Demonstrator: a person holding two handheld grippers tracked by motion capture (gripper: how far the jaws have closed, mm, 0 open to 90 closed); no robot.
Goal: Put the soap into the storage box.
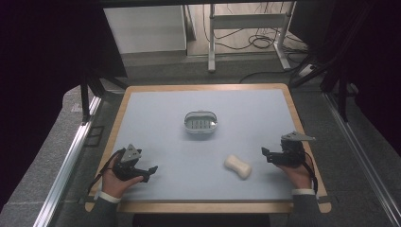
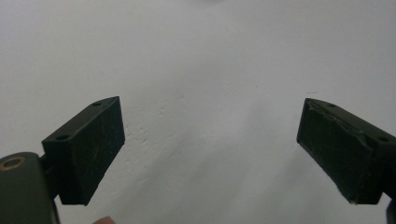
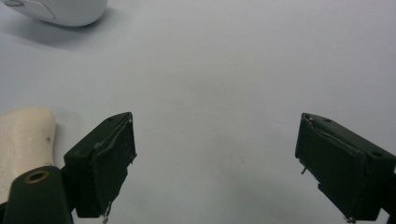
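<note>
From above, your left gripper (image 1: 150, 171) rests at the near left of the table (image 1: 156, 118), your right gripper (image 1: 265, 153) at the near right. The soap bar (image 1: 238, 166) lies near the right gripper, apart from it; the soap dish (image 1: 201, 122) sits mid-table. In the left gripper view, your jaws stand spread over bare table. In the right gripper view, jaws spread, soap bar (image 3: 21, 140) just beside one jaw, soap dish (image 3: 60, 10) farther off.

A metal frame (image 1: 246, 28) and cables (image 1: 257, 41) stand beyond the table (image 1: 142, 94).
</note>
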